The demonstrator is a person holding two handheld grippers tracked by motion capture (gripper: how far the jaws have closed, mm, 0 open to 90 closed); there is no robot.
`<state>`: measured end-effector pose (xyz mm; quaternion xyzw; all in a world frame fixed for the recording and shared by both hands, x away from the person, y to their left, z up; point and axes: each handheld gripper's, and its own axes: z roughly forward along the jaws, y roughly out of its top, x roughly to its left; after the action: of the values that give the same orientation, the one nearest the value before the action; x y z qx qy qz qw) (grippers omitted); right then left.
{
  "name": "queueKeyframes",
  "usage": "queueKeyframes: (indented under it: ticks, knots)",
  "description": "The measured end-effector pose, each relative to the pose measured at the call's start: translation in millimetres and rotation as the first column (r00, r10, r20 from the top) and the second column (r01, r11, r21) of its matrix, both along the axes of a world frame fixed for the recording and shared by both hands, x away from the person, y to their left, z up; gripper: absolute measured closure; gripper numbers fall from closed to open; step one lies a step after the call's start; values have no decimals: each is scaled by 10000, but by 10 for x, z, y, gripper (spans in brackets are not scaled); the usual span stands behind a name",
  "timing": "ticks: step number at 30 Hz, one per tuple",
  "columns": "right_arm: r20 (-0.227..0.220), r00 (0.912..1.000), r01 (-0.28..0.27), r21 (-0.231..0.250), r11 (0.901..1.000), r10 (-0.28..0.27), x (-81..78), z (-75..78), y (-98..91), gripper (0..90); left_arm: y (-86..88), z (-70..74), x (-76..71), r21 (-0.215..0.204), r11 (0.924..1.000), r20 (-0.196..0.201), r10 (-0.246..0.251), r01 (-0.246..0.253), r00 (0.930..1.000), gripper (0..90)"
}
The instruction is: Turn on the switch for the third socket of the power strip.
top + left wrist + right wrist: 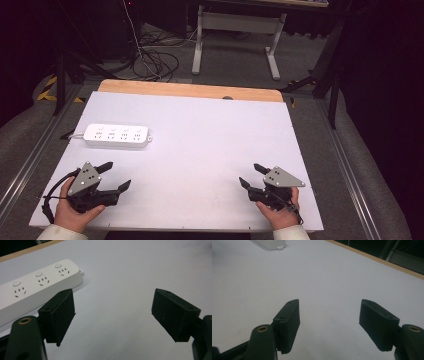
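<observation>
While both pairs of jaws stand wide apart with nothing between them, the left gripper [114, 175] and right gripper [251, 176] rest low in the frame, probably poised to start. One white power strip [117, 135], showing four socket groups, lies at upper left on the table [210, 135], nearer the left gripper.
</observation>
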<state>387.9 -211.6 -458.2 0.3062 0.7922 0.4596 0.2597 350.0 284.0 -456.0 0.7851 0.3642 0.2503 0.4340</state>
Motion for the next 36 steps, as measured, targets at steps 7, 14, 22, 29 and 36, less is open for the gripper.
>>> queueKeyframes:
  ticks: [7,14,22,29,36]
  knots:
    - [-27,10000,-5,-9,10000,5,-6,0,10,337,-11,114,23,25,10000,-180,-9,9,9998,198]
    - [-24,10000,-39,-25,10000,39,-5,-3,29,337,-17,226,50,110,9999,-237,98,-95,9997,217]
    - [-36,10000,-62,-71,10000,62,-7,-3,36,336,44,373,141,-165,9996,-339,241,-247,9991,222]
    - [-31,10000,-79,-82,9999,78,-5,-6,38,337,24,459,199,-115,9997,-238,195,-197,9995,222]
    - [-4,10000,-92,-96,9999,92,-1,-7,37,336,-11,564,260,35,9999,-167,126,-125,9998,222]
